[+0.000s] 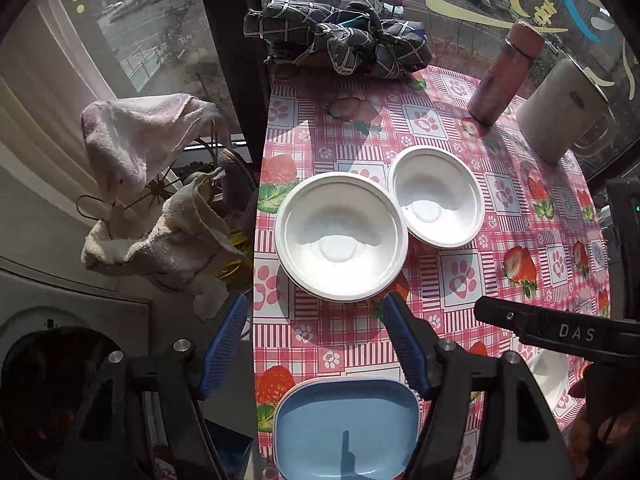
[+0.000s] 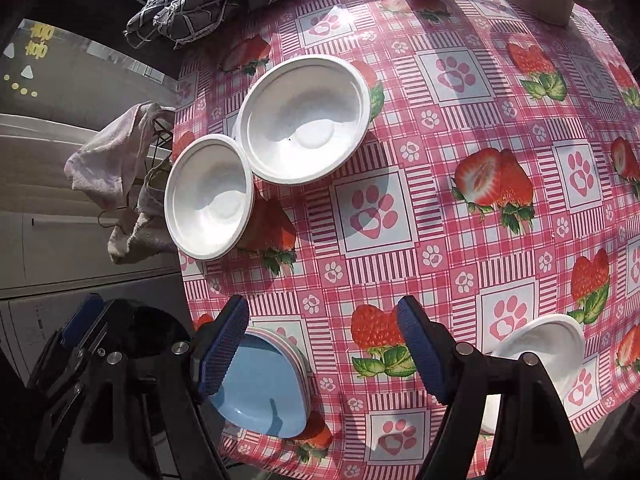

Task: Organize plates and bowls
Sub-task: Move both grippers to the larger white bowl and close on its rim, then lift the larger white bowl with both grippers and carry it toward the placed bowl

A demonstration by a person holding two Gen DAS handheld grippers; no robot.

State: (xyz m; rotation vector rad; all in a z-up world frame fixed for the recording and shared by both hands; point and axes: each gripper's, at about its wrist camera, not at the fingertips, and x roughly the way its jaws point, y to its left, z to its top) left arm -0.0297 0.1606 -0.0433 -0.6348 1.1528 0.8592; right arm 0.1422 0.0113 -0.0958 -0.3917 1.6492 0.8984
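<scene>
Two white round bowls sit side by side on the pink strawberry tablecloth [image 1: 460, 280]: the larger white bowl [image 1: 340, 236] [image 2: 304, 120] and the smaller white bowl [image 1: 436, 196] [image 2: 208, 196]. A stack of blue squarish plates [image 1: 346, 424] [image 2: 264, 388] lies at the near table edge. Another white dish [image 2: 548, 344] sits at the near right. My left gripper [image 1: 314, 344] is open and empty, above the blue plates and short of the larger bowl. My right gripper [image 2: 324, 344] is open and empty, its left finger over the blue plates.
A dark checked cloth bundle [image 1: 340, 36], a pink bottle [image 1: 504, 72] and a white kettle [image 1: 560, 108] stand at the table's far side by the window. Towels [image 1: 152, 200] hang on a rack left of the table edge.
</scene>
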